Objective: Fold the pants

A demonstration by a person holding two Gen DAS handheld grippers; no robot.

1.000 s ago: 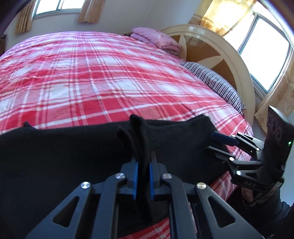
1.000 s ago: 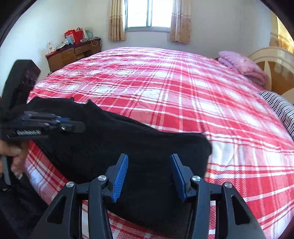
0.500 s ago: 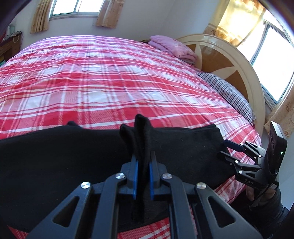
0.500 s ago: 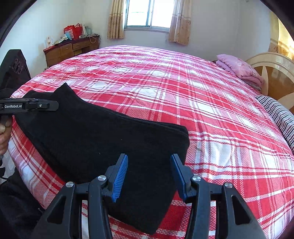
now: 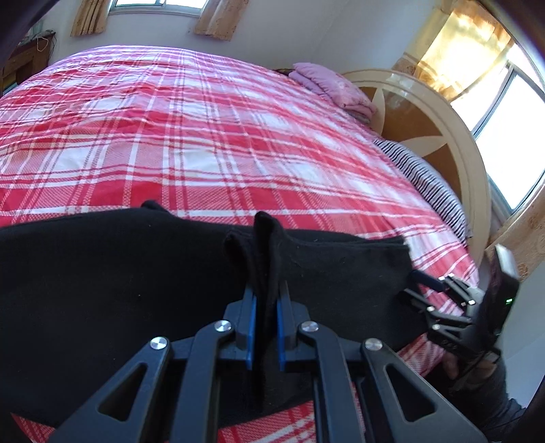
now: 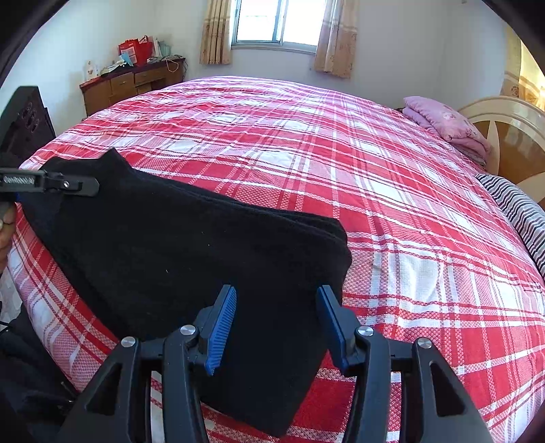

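Left gripper (image 5: 266,308) pinches a pants (image 6: 190,259) ridge between its pads; right gripper (image 6: 276,318), half-open and empty above the cloth, leaves folded layers liable to slide.

Home bedroom: plaid-covered bed (image 6: 374,204), headboard (image 5: 425,112), dresser (image 6: 133,85), curtained window (image 6: 276,24).

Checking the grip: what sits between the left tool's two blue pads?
A pinched fold of the black pants, clamped by the left tool; the left wrist view shows it.
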